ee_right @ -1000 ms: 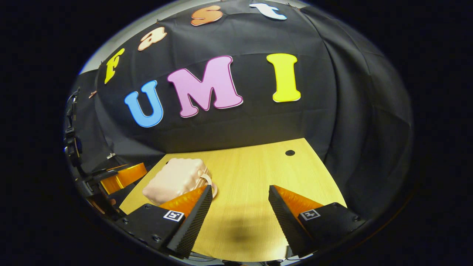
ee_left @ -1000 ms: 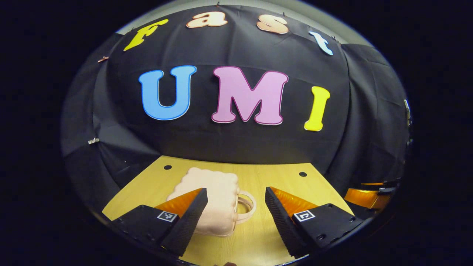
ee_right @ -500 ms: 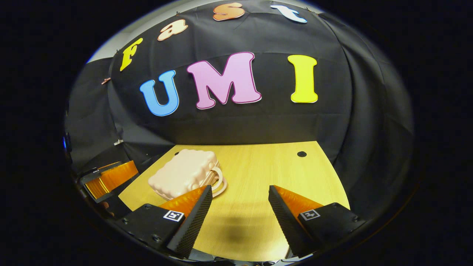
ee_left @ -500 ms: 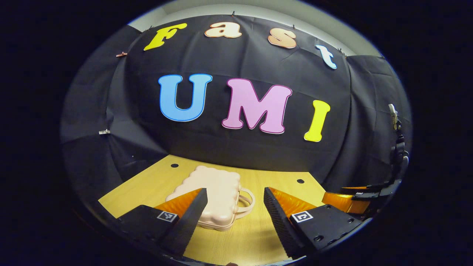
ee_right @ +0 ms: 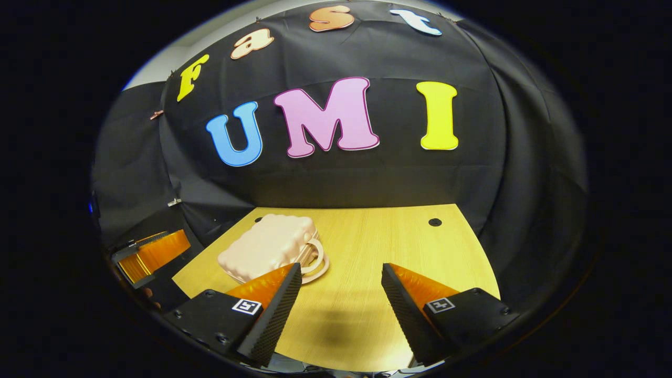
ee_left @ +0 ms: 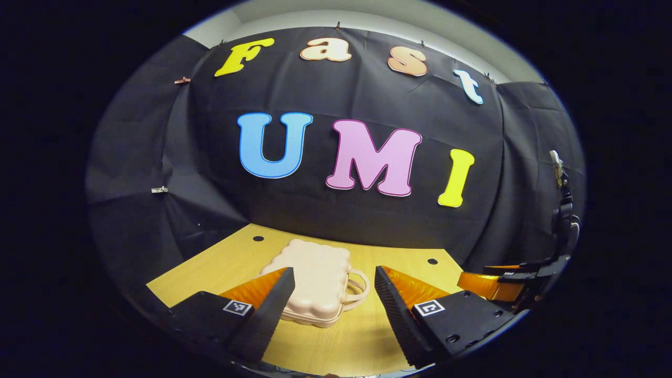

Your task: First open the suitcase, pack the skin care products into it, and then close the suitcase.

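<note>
Suitcase [ee_left: 314, 283] shut, alone on table [ee_left: 210, 268], both grippers apart.

Sharp, evenly lit, fisheye-bent edges, soft shadows

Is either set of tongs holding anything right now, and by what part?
Nothing is held. The left tongs and right tongs are both open and empty; the closed suitcase lies untouched on the table.
</note>
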{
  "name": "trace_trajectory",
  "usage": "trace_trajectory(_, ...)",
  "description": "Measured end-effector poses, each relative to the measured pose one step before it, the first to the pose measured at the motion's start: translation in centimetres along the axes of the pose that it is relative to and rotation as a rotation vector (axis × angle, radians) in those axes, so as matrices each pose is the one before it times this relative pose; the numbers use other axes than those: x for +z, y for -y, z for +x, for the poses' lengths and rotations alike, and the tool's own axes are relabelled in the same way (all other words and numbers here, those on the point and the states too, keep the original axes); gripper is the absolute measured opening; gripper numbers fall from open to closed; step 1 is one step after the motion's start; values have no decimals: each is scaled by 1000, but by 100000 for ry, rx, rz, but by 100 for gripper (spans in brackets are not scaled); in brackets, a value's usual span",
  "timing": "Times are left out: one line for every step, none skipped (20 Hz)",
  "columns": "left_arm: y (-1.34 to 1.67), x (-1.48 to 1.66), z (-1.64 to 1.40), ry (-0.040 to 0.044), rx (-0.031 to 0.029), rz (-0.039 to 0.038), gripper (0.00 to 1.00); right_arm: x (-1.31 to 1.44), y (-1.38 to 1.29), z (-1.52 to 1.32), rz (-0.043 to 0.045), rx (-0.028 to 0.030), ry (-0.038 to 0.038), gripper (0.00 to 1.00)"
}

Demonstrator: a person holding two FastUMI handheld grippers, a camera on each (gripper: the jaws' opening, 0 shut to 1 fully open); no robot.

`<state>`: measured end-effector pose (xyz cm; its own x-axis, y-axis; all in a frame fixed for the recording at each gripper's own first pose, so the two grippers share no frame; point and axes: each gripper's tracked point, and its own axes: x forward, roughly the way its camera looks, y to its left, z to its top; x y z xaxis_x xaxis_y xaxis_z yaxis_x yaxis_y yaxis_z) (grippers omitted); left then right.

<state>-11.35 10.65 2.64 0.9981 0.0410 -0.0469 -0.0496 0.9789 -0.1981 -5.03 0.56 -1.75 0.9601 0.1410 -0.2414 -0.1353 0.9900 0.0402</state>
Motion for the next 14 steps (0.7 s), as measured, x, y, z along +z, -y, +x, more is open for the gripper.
trace_trajectory(-38,-86,-28,-6,209,-575,96,78,20,-128,-715,-144,694,97)
trace_trajectory(-75,36,-13,-42,339,-322,96,118,-6,-57,-382,-21,441,97)
trace_trajectory(-56,-33,-60,25,304,-91,96,-56,-12,-53,4,162,31,97)
trace_trajectory(-68,59,-16,7,244,114,96,-52,46,18,398,-31,-209,97)
trace_trajectory(-44,-91,-12,61,138,145,96,-88,-22,-9,542,-85,-253,97)
trace_trajectory(19,26,0,-160,81,85,96,-16,52,-25,543,-170,-57,97)
trace_trajectory(-54,-131,98,-341,209,104,96,41,45,72,294,-151,7,97)
trace_trajectory(48,10,51,-270,90,56,96,-35,20,82,-86,-89,-89,97)
trace_trajectory(-39,30,-130,177,-24,35,96,-10,-61,17,-198,133,-21,97)
trace_trajectory(-16,17,-57,0,132,39,96,104,-17,28,-41,106,38,97)
trace_trajectory(-50,-88,-13,-62,131,57,96,-67,-29,4,95,54,127,97)
trace_trajectory(-15,45,-7,63,62,100,96,130,-68,82,129,132,149,97)
trace_trajectory(-67,-47,-116,-86,137,226,96,63,-89,81,10,219,55,97)
trace_trajectory(-7,-5,30,-56,256,199,96,18,-98,15,-136,190,50,97)
